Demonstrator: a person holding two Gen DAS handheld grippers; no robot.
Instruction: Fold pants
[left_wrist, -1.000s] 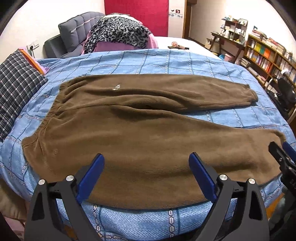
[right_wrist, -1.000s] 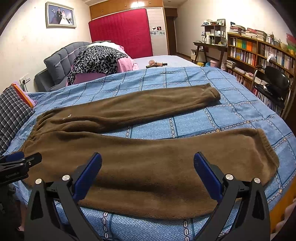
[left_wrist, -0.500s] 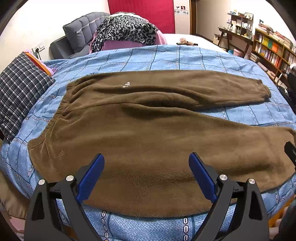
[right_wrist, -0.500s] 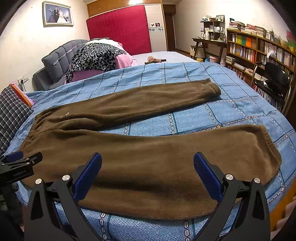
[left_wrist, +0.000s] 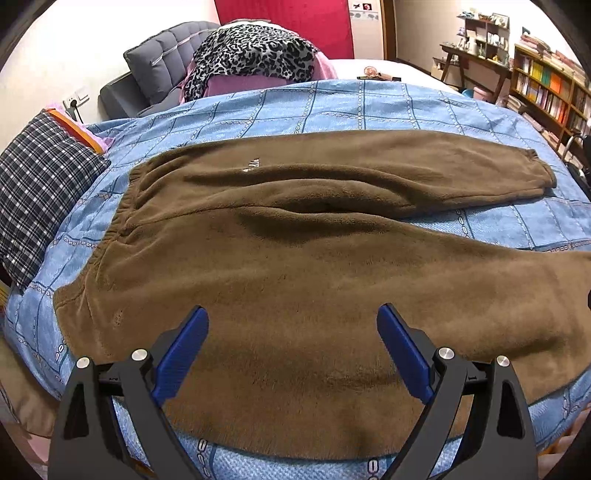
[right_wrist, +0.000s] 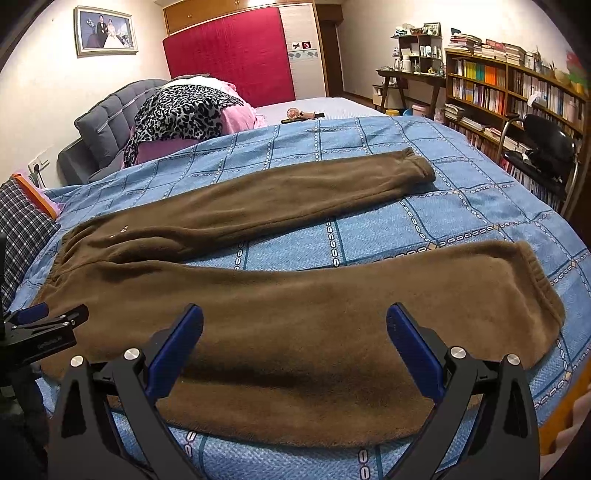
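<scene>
the pants (left_wrist: 295, 266) lie flat on the blue quilt (left_wrist: 332, 107), legs spread apart (waistband near the checked pillow (left_wrist: 37, 195)). my left gripper (left_wrist: 293, 332) and my right gripper (right_wrist: 295, 328) hover over the near leg — both wide open, holding nothing.

One pair of brown pants (left_wrist: 295, 266) — two legs — one blue quilt (left_wrist: 332, 107), one plaid pillow (left_wrist: 37, 192)

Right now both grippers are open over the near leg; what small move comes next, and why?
Probably lower both and pinch the near leg's front edge: the left gripper and right gripper hover open above the pants, spread flat, legs apart, nothing gripped.
</scene>
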